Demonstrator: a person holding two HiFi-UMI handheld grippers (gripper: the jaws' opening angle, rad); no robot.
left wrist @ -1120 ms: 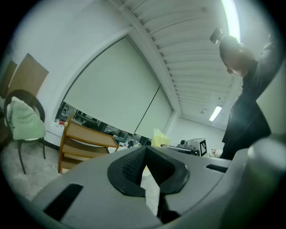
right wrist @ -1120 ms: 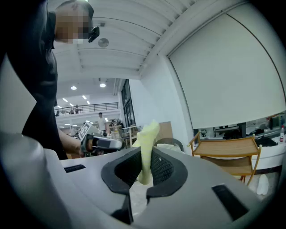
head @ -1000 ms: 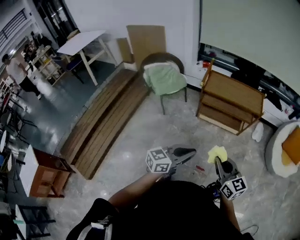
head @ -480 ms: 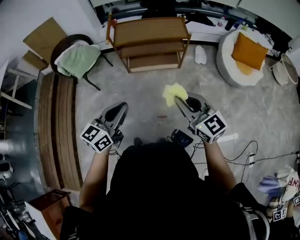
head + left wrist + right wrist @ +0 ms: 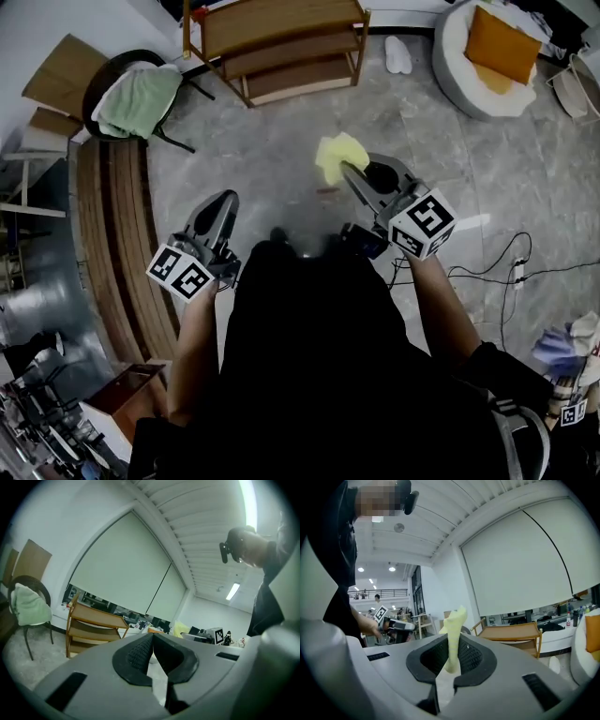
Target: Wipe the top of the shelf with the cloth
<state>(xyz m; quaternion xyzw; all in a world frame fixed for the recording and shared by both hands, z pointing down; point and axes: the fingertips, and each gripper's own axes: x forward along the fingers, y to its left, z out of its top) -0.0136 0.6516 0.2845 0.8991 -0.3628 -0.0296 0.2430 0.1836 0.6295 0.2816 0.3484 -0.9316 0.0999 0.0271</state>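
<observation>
Right claw [image 5: 349,173] clamped on the yellow cloth [image 5: 339,155], which sticks up past its tips, held in the air above the grey floor [image 5: 281,141]. Left claw [image 5: 223,202] closed at the tips, nothing gripped. Wooden shelf [image 5: 277,28] stands ahead, well apart from both claws and the cloth.

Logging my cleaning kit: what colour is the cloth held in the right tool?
Pale yellow cloth, clearest in the right gripper view.
</observation>
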